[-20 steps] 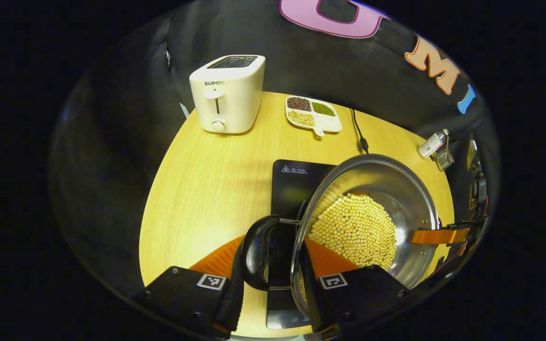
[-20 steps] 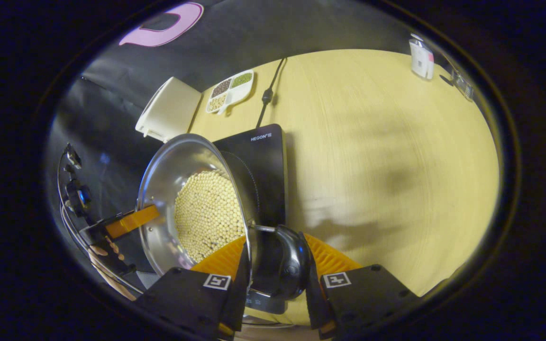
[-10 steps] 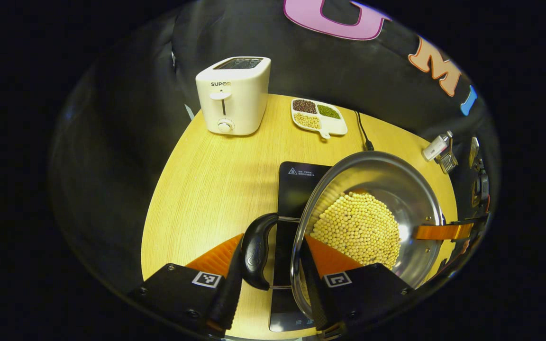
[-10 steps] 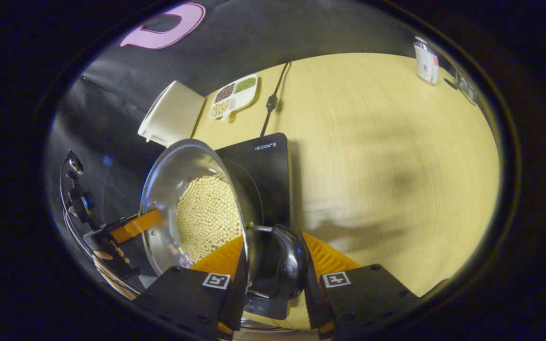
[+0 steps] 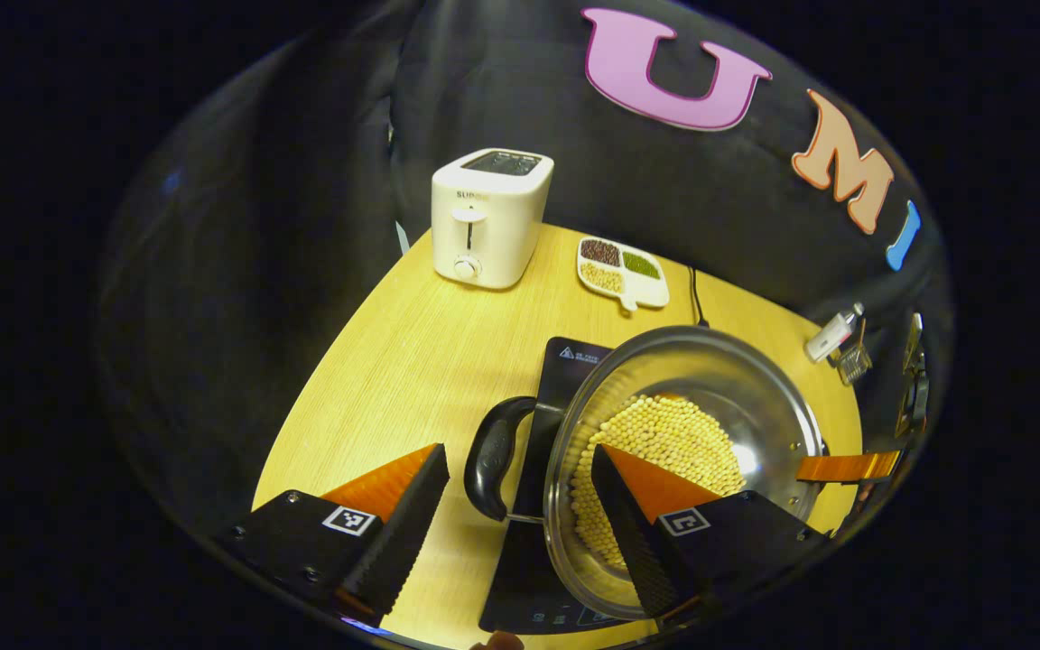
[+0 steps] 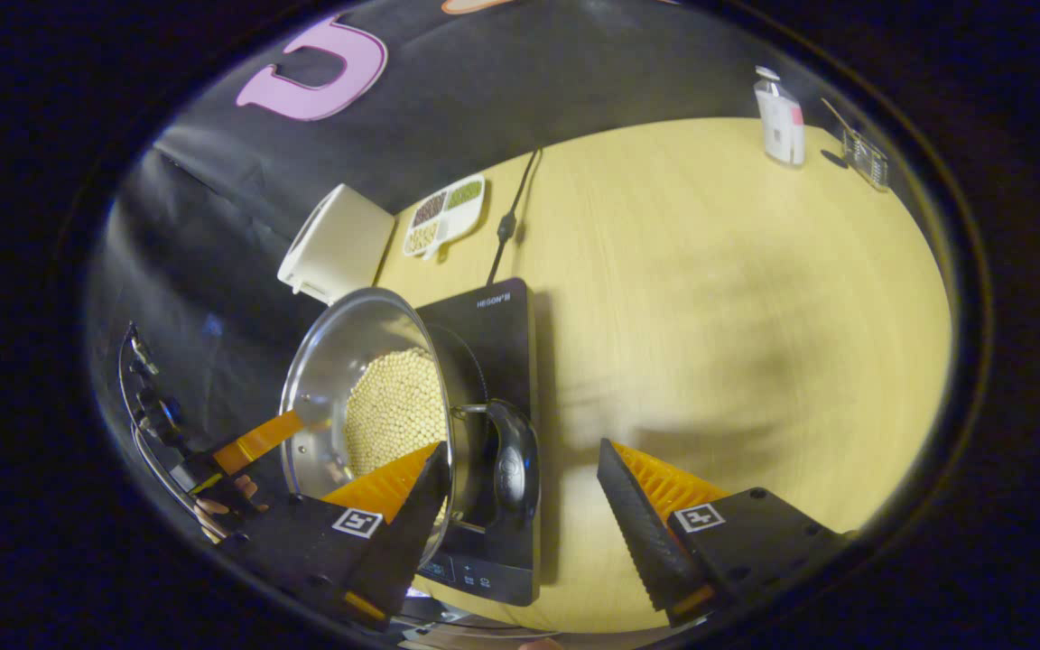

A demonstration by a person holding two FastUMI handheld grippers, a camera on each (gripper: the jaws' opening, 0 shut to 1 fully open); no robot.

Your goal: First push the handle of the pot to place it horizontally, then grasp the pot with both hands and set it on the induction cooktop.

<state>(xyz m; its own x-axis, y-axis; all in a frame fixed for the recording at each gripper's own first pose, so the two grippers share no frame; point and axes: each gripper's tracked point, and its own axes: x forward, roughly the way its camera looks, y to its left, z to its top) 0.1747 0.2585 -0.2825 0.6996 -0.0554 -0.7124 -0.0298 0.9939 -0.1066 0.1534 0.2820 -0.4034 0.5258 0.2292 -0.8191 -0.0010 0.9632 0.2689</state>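
Note:
A steel pot (image 5: pixel 746 397) holding soybeans (image 5: pixel 664 433) sits on the black induction cooktop (image 5: pixel 574 361). Its black side handle (image 5: pixel 491 456) lies between the spread fingers of my left gripper (image 5: pixel 520 533), which is open and touches nothing; one finger hangs over the beans. In the right gripper view the pot (image 6: pixel 339 370) rests on the cooktop (image 6: pixel 497 320), and the opposite black handle (image 6: pixel 515 460) stands free between the fingers of my open right gripper (image 6: pixel 520 533). At the pot's far rim is a finger of the other gripper (image 5: pixel 845 467), held by a hand (image 6: pixel 222 496).
A white toaster (image 5: pixel 488 217) and a divided dish of beans (image 5: pixel 624 271) stand at the back of the wooden table (image 6: pixel 755 271). The cooktop's cord (image 5: pixel 693 298) runs toward the wall. A small bottle (image 6: pixel 777 113) and a small glass item (image 6: pixel 868 158) stand at the table's far side.
Both grippers have opened, let go of the pot's handles and drawn back. The pot has come down onto the cooktop.

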